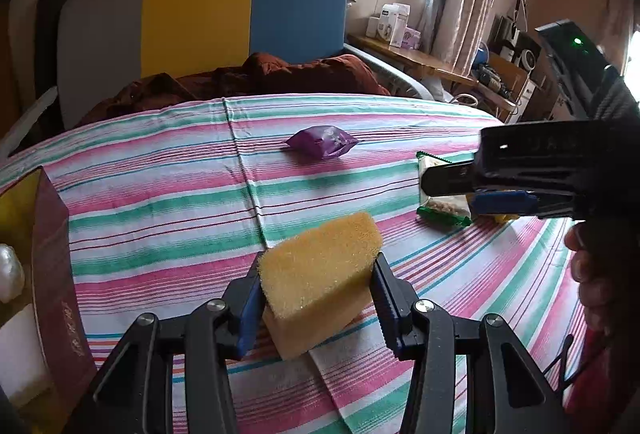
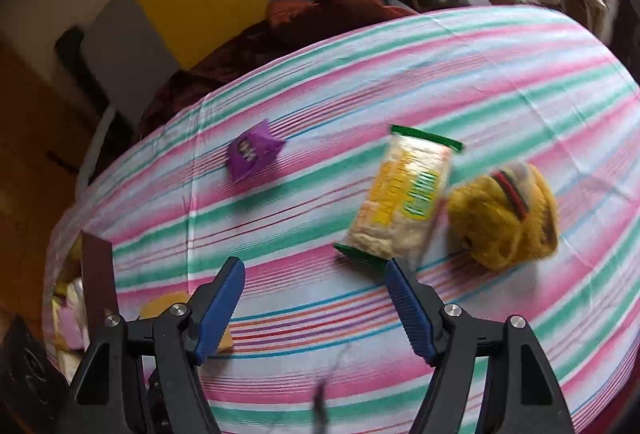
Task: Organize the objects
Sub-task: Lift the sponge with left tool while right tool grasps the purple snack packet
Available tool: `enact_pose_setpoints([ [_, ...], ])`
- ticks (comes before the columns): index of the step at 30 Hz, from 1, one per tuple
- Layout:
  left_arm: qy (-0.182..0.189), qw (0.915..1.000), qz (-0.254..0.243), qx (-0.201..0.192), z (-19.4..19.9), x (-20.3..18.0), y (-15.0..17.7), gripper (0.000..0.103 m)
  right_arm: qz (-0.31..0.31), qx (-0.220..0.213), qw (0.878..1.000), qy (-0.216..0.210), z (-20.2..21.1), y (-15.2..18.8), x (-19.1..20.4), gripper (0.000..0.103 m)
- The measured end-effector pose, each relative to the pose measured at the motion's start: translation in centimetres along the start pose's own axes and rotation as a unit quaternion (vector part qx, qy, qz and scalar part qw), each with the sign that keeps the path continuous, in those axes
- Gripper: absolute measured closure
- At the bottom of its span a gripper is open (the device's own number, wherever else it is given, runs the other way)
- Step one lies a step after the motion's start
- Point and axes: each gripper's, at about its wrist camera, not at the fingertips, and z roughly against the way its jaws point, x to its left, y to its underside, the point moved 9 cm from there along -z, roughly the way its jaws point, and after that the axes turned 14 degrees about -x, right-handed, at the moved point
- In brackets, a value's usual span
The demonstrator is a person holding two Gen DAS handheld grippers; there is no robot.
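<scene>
Bedroom, striped bedsheet (image 1: 168, 194) as work surface. Far left: maroon box (image 1: 56, 266) w/ items already inside. Left gripper (image 1: 316, 298) clamped on yellow sponge (image 1: 320, 274), box just to its left, so prob. drop-off that way. Mid: purple packet (image 2: 254, 150) lying loose. Right gripper (image 2: 316, 310) jaws wide, nothing btwn them; rice-cracker pack (image 2: 404, 202) just ahead, slightly right, long axis running away from jaws. Plush toy (image 2: 508, 218) touching pack's right side. Right hand nearer both.

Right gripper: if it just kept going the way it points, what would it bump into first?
Probably the striped cloth: the right gripper points down at bare fabric, its fingers open, with the snack packet just beyond.
</scene>
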Motion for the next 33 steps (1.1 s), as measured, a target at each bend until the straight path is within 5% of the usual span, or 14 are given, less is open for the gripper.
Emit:
enact_pose_setpoints([
  [7,0.013,0.9997,0.023,-0.001,-0.2,0.5,-0.1,0.054,0.117,0.001,0.993,0.007,-3.7,-3.6,3.4,0.029],
  [16,0.017,0.9991,0.039,0.001,-0.5,0.7,-0.2,0.054,0.239,0.073,0.968,0.030,-11.3,-5.9,6.6,0.031],
  [17,0.017,0.9991,0.040,0.002,-0.5,0.7,-0.2,0.054,0.247,0.080,0.965,0.039,-12.0,-5.8,6.6,0.035],
  [19,0.016,0.9991,0.040,0.002,-0.5,0.7,-0.2,0.054,0.253,0.096,0.961,0.046,-12.9,-5.1,6.4,0.060],
  [33,-0.006,1.0000,0.002,0.000,0.9,-0.3,0.2,0.054,0.186,0.117,0.975,0.001,-2.4,6.4,2.6,0.062],
])
